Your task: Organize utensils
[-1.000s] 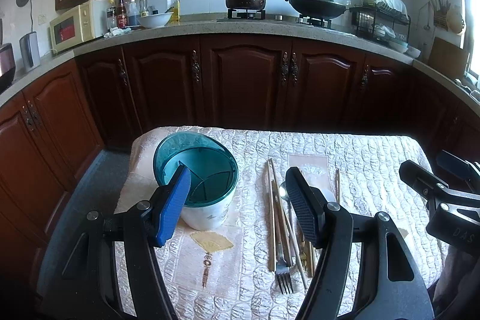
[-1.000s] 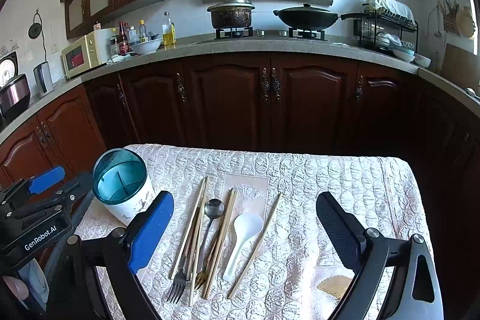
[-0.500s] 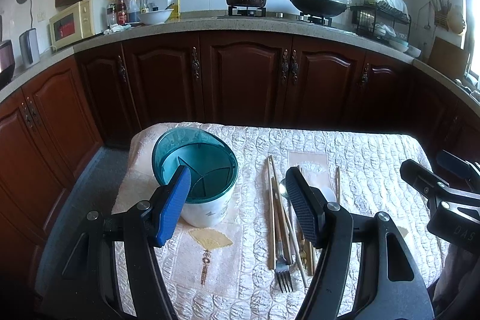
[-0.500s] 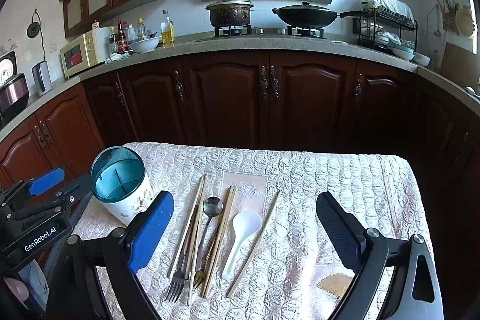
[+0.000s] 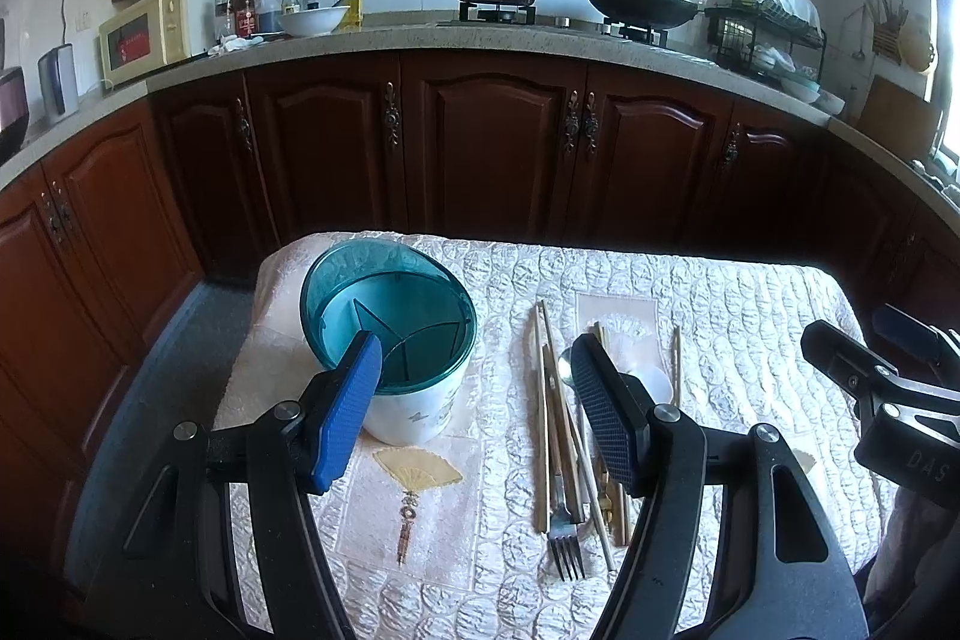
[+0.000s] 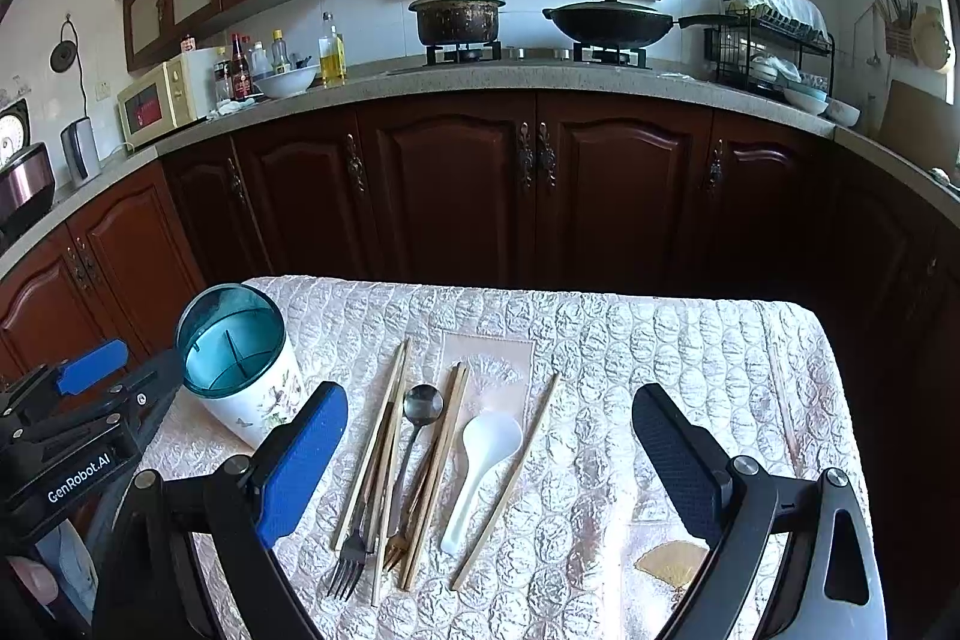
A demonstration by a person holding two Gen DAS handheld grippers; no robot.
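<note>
Looking along the left hand-held gripper, we see it released and empty, its blue pads spread above the quilted worktop. The teal-rimmed utensil holder stands upright just behind its left pad, its dividers showing and nothing inside. Right of the holder lies the pile: chopsticks, a fork and a metal spoon partly hidden by the right pad.

From the right wrist view, the right hand-held gripper is also released, hovering over the pile. Right of the holder we see chopsticks, the dark fork, the metal spoon, a white plastic spoon and a lone chopstick beside it.

We judge the first pickup is at hand. We would take the white spoon, which lies apart from the tangle, pinching mid-handle and lowering it handle-down into one compartment.
</note>
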